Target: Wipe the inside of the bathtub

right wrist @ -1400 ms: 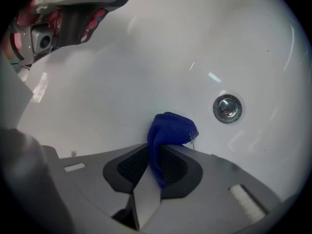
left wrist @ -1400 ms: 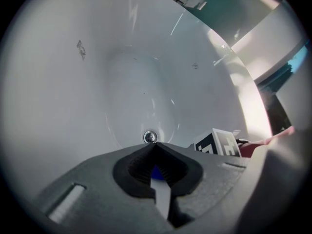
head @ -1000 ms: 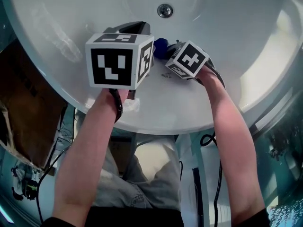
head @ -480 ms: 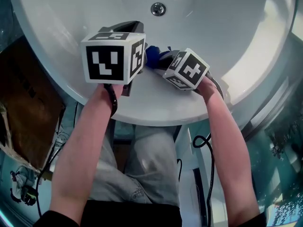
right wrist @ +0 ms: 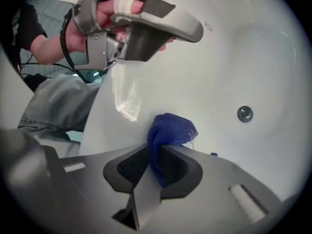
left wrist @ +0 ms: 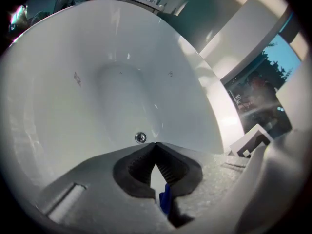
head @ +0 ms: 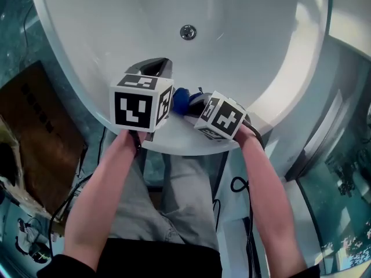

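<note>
The right claw (right wrist: 155,147) was clamped on a bunched blue cloth (right wrist: 170,129) at the near rim of the bathtub (head: 243,28). The left claw (left wrist: 155,144) was closed on nothing, just beside it. Risk: heavy wiping pressure could drag the cloth free, and the bare claw would then scrape the tub wall.
</note>
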Demonstrator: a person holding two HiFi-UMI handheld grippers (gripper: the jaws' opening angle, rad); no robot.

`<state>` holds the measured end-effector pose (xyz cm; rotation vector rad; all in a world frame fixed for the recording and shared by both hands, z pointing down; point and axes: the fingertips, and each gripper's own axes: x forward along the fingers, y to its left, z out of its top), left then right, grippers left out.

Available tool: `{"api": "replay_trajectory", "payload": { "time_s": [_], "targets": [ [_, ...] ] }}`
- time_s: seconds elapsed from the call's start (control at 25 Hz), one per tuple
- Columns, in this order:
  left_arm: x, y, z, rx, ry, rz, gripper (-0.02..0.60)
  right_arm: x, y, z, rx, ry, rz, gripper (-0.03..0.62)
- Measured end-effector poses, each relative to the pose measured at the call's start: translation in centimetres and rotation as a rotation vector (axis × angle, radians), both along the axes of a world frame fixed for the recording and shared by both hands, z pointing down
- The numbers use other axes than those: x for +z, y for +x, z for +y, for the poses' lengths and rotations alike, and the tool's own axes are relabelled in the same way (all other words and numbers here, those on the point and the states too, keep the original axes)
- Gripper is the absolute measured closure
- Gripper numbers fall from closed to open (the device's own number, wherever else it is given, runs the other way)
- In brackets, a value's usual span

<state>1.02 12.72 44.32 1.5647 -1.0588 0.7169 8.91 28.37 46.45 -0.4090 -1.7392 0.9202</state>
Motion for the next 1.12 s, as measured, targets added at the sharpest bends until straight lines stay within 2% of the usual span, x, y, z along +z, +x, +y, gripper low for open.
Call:
{"api": "replay_trajectory", "payload": {
  "time_s": [0.2, 0.36, 0.52, 0.84, 1.12],
  "targets": [
    [-0.5, 0.1, -0.1, 0.026, -0.001, -0.005, 0.577, -3.0, -0.2, 0.9, 0.018, -0.025, -0.052, 0.517],
    [-1.1, 0.5, -0.5, 0.046, -0.002, -0.013, 0.577, -4.6, -0.2, 1.3, 0.074, -0.056, -0.066, 0.517],
    [-2.4, 1.0, -1.2, 0.064, 0.012, -0.013, 0.577, -6.9, -0.2, 1.9, 0.083, -0.079, -0.076, 0.517],
    [-3.5, 1.4, -1.9, 0.026, 0.008, -0.009, 0.577, -10.8, 0.3, 3.2, 0.102, -0.114, -0.1, 0.517],
    [-2.2, 1.3, -1.4, 0.005, -0.022, -0.028, 0.577, -10.6, 0.1, 1.6, 0.18, -0.2, -0.118, 0.517]
  ]
}}
